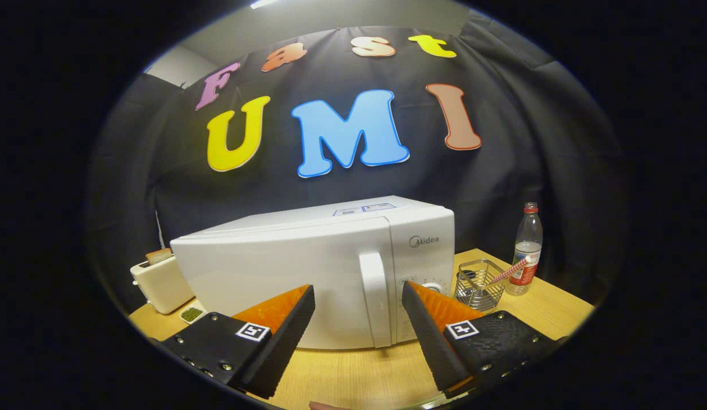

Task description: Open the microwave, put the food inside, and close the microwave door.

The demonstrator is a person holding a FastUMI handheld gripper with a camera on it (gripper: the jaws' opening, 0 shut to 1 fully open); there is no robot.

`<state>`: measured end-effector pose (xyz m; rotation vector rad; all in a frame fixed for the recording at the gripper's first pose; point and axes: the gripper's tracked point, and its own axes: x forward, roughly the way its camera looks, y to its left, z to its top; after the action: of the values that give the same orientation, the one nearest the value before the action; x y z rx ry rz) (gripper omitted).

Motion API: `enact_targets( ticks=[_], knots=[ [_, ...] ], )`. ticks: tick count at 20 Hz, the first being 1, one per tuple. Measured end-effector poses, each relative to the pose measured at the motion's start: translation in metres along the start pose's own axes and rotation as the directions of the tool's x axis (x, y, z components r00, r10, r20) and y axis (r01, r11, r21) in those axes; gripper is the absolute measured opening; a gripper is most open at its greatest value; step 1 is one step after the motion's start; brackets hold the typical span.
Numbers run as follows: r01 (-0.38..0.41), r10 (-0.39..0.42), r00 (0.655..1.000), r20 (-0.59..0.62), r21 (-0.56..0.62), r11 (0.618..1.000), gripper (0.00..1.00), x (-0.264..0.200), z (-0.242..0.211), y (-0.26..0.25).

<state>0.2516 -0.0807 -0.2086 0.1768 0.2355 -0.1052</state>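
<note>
Gripper view looks across a wooden table (353, 376) at a white microwave (307, 267) that stands shut, its door flush with the body and its upright handle (377, 299) unheld. The gripper (359, 299) is spread wide with nothing between its 2 fingers; the handle sits in the gap just beyond the tips, apart from both. The left finger (279, 336) overlaps the lower part of the door, and the right finger (438, 330) covers most of the control panel, so only the top of the panel and part of 1 dial beside that fingertip can be made out.

Left of the microwave stands a cream toaster (159, 282) with a slice of bread (159, 255) poking out of the top; its right side is hidden behind the microwave. Just in front of it lies a small white dish (191, 314) of something green, too small to identify and partly cut off by the left finger. Which of these is the food for the task cannot be told.

Right of the microwave sits a wire basket (479, 283) holding a striped stick-like item (510, 271) that leans out over its rim; its lower end and the basket's other contents are unclear. A clear plastic bottle (526, 247) with a red cap stands just beyond the basket, near the table's far edge. The table's near edge is cut off below the fingers.
</note>
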Motion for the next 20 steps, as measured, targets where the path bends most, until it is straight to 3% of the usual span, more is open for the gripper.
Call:
enact_targets(
  ticks=[3, 4, 5, 9, 10, 11, 14, 15, 17, 19, 20],
  knots=[
    [0.012, -0.012, 1.0, -0.005, 0.006, 1.0, 0.96, 0.014, -0.005, -0.006],
    [0.015, -0.015, 1.0, 0.003, -0.003, 1.0, 0.92, 0.017, -0.005, -0.007],
    [0.017, -0.017, 1.0, 0.013, -0.015, 1.0, 0.8, 0.019, -0.005, -0.008],
    [0.004, -0.005, 1.0, -0.021, -0.065, 0.998, 0.79, 0.031, -0.02, -0.004],
    [0.013, -0.016, 0.999, -0.039, -0.074, 0.997, 0.7, 0.033, -0.024, -0.007],
    [-0.003, 0.0, 0.999, -0.041, -0.071, 0.997, 0.51, 0.033, -0.025, -0.002],
    [0.049, -0.054, 0.998, -0.032, -0.148, 0.988, 0.46, 0.043, -0.028, -0.013],
    [0.064, -0.069, 0.997, -0.026, -0.162, 0.985, 0.28, 0.033, -0.026, -0.011],
    [0.063, -0.069, 0.997, -0.045, -0.134, 0.989, 0.28, 0.032, -0.026, -0.012],
    [0.052, -0.057, 0.997, -0.059, -0.078, 0.996, 0.18, 0.031, -0.027, -0.011],
    [0.04, -0.044, 0.997, -0.059, -0.078, 0.996, 0.18, 0.031, -0.025, -0.01]
  ],
)
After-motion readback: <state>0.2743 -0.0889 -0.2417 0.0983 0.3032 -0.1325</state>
